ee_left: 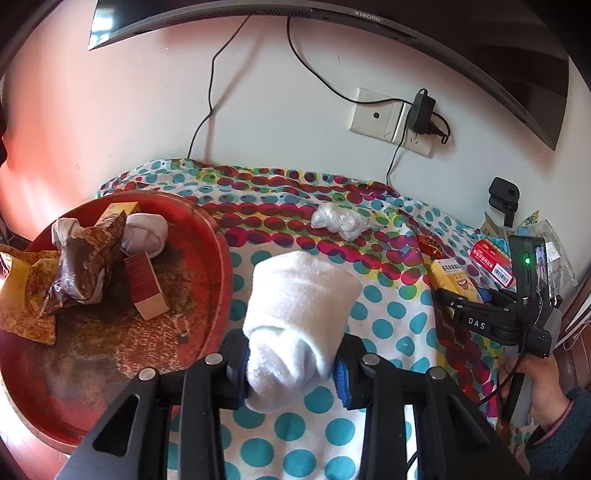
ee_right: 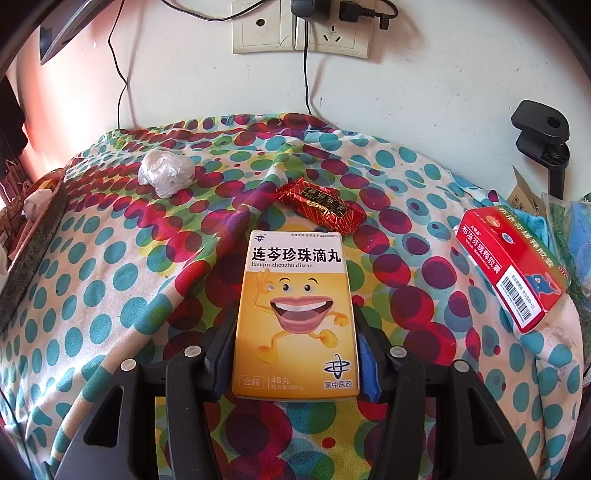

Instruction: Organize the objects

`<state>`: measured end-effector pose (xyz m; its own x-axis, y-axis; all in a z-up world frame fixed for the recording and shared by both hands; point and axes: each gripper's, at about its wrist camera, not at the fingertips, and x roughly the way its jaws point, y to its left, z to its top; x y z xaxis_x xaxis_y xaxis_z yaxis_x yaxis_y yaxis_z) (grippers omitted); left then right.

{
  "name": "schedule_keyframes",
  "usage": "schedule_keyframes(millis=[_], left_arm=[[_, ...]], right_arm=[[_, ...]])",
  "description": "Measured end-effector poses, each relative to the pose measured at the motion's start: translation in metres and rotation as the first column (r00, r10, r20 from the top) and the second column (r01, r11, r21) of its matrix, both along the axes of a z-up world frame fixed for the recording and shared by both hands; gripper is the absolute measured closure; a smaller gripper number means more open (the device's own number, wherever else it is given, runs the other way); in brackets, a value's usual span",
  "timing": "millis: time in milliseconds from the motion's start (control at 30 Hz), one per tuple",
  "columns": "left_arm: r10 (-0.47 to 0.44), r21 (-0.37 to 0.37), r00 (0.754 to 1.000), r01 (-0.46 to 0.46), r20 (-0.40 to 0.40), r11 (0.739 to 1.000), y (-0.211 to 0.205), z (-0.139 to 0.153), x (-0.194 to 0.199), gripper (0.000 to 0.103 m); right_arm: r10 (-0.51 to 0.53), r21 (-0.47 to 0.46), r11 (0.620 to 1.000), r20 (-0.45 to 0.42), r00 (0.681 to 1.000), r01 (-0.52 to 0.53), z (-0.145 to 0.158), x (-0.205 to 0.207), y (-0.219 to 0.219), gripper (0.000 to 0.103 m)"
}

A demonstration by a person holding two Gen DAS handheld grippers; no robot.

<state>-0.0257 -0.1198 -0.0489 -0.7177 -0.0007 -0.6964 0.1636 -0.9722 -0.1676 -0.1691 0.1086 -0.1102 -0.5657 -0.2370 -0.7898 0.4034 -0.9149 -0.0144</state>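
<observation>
My left gripper (ee_left: 291, 373) is shut on a rolled white sock (ee_left: 299, 314), held just right of a round red tray (ee_left: 207, 332). The tray holds a grey sock ball (ee_left: 146, 234), crumpled wrappers (ee_left: 79, 266) and a small brown box (ee_left: 146, 291). My right gripper (ee_right: 293, 354) is shut on a yellow medicine box (ee_right: 295, 317) over the dotted cloth (ee_right: 92, 295); it also shows in the left wrist view (ee_left: 452, 286). A red medicine box (ee_right: 511, 269), a red candy wrapper (ee_right: 321, 208) and a clear plastic wad (ee_right: 166, 175) lie on the cloth.
A wall with sockets (ee_right: 301, 31), a plugged adapter (ee_left: 421, 112) and cables stands behind the table. A monitor (ee_left: 369, 33) hangs above. A black clamp (ee_right: 543, 136) and plastic bags (ee_right: 570, 229) sit at the right edge.
</observation>
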Motion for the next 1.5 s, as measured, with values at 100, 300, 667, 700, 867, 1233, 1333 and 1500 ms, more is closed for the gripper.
schedule_keyframes(millis=[100,300,667,700,867,1233,1333,1500], left_arm=[[0.025,-0.009,1.000,-0.025,-0.002,1.000,-0.016,0.004,0.009,0.068],[0.108,-0.034,0.994,-0.108,0.005,0.994,-0.052,0.005,0.031,0.068],[0.217,-0.075,0.974,-0.212,0.058,0.974,-0.109,-0.012,0.057,0.068],[0.215,-0.072,0.975,-0.210,0.063,0.975,-0.113,-0.014,0.058,0.068],[0.237,-0.094,0.969,-0.230,0.065,0.969,-0.129,-0.020,0.062,0.068],[0.241,-0.078,0.967,-0.236,0.077,0.969,-0.160,-0.034,0.063,0.068],[0.237,-0.070,0.969,-0.232,0.071,0.970,-0.166,-0.038,0.064,0.068],[0.241,-0.055,0.968,-0.238,0.067,0.970,-0.179,-0.041,0.068,0.068]], right_arm=[[0.001,0.001,1.000,0.000,1.000,-0.001,0.000,0.000,-0.001,0.051],[0.003,0.001,1.000,0.000,1.000,-0.003,0.000,-0.001,0.000,0.050],[-0.005,-0.001,1.000,0.003,1.000,0.005,-0.001,-0.003,0.007,0.046],[-0.004,0.001,1.000,0.002,1.000,0.004,0.000,-0.004,0.008,0.045],[-0.002,0.000,1.000,0.003,1.000,0.002,-0.001,-0.004,0.008,0.045],[-0.018,0.004,1.000,0.005,1.000,0.018,-0.002,-0.011,0.017,0.041],[-0.026,0.005,1.000,0.008,1.000,0.026,-0.002,-0.012,0.018,0.037],[-0.032,0.009,0.999,0.008,0.999,0.032,-0.002,-0.013,0.018,0.036]])
